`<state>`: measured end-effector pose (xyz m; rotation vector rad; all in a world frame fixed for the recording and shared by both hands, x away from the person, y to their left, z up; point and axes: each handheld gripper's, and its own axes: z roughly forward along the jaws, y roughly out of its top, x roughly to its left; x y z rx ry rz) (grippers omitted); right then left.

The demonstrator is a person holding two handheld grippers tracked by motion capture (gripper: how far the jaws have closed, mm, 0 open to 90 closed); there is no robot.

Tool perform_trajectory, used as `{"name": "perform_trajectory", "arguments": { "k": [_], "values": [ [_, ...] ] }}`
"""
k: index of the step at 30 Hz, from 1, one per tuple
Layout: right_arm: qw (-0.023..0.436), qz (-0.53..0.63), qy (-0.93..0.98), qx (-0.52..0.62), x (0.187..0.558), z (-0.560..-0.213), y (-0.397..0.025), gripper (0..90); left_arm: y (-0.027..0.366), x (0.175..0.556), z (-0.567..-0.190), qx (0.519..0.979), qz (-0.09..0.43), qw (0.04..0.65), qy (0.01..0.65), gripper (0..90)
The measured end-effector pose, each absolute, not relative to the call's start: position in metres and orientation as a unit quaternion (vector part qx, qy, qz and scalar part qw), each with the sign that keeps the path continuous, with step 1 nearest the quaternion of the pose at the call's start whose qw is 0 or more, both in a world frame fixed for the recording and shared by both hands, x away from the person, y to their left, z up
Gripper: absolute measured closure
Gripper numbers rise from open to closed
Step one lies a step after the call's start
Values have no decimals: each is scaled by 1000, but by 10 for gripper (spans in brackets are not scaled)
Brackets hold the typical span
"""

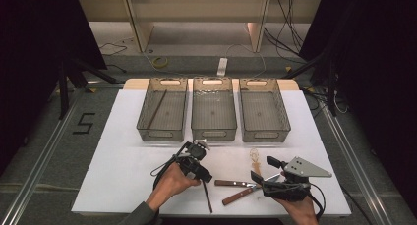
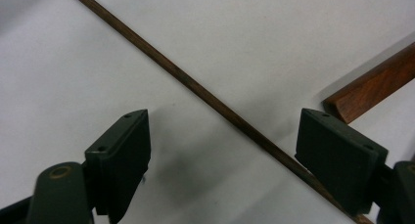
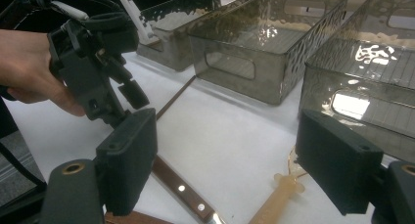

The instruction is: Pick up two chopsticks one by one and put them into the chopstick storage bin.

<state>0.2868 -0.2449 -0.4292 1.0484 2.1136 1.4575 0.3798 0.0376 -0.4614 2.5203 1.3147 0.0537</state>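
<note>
A thin dark chopstick [image 1: 207, 195] lies on the white table [image 1: 118, 151] near its front edge. My left gripper [image 1: 204, 178] hovers just over it, open, and the chopstick [image 2: 205, 94] runs diagonally between the jaws and under the right one. My right gripper [image 1: 264, 170] is open and empty at the front right. Two wooden-handled knives [image 1: 235, 183] [image 1: 239, 195] lie between the grippers, and a riveted knife handle [image 3: 181, 187] lies below the right jaws. A clear plastic utensil [image 1: 254, 156] lies beyond them. The left gripper [image 3: 125, 104] and its hand are at the left of the right gripper view.
Three translucent bins stand in a row at the back: the left bin [image 1: 143, 124] holds another chopstick [image 1: 156, 109], the middle bin [image 1: 213, 131] and right bin [image 1: 285, 124] look empty. A wooden handle end [image 2: 377, 84] lies close to the left gripper's right jaw.
</note>
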Motion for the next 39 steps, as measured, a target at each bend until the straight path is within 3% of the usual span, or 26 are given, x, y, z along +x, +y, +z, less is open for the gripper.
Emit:
{"name": "perform_trajectory", "arguments": {
  "k": [15, 33, 39],
  "values": [
    [185, 517, 748, 372, 286, -429, -245, 245, 31, 376, -466, 891, 41, 121, 435, 272],
    [184, 517, 749, 371, 286, -429, -245, 245, 39, 376, -462, 904, 39, 120, 408, 539],
    [184, 517, 749, 370, 286, -429, -245, 246, 41, 377, -461, 904, 35, 116, 409, 567]
  ]
}}
